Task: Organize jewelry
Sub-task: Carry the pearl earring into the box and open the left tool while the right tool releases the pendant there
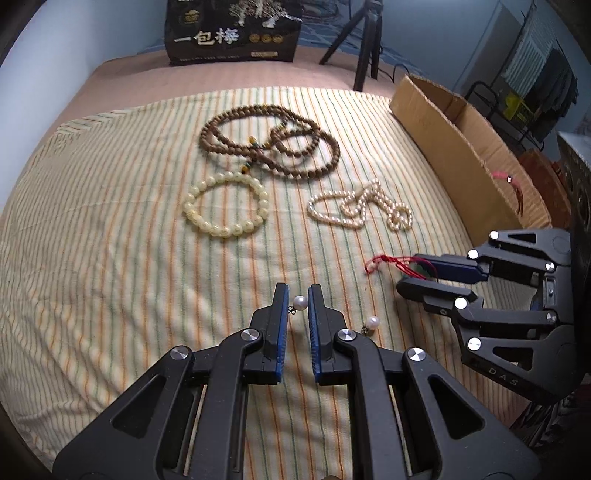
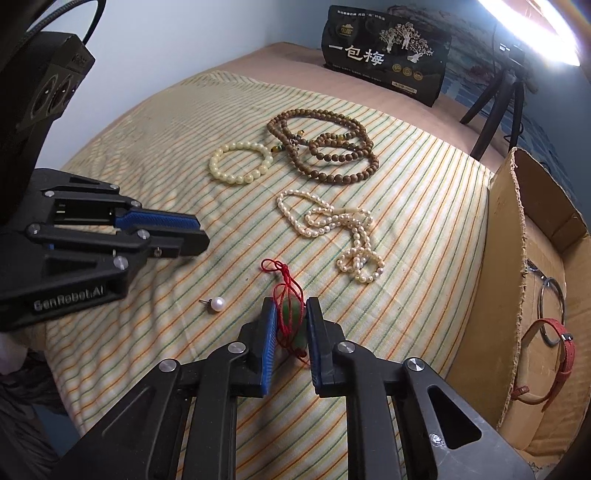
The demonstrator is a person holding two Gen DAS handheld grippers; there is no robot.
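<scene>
On the striped cloth [image 1: 110,229] lie a brown bead necklace [image 1: 269,138], a cream bead bracelet [image 1: 226,205], a pearl necklace [image 1: 360,206] and two pearl earrings. My left gripper [image 1: 298,295] is open with one pearl earring [image 1: 299,302] between its fingertips; the other earring [image 1: 373,323] lies to its right and also shows in the right wrist view [image 2: 216,305]. My right gripper [image 2: 290,310] has its jaws close around a green pendant [image 2: 293,325] on a red cord [image 2: 275,266]; it also shows in the left wrist view [image 1: 408,271].
An open cardboard box [image 2: 509,236] stands at the cloth's right edge, holding a red watch strap [image 2: 554,354] and a metal ring [image 2: 554,314]. A black snack bag [image 1: 232,29] and a tripod [image 1: 364,40] stand at the back.
</scene>
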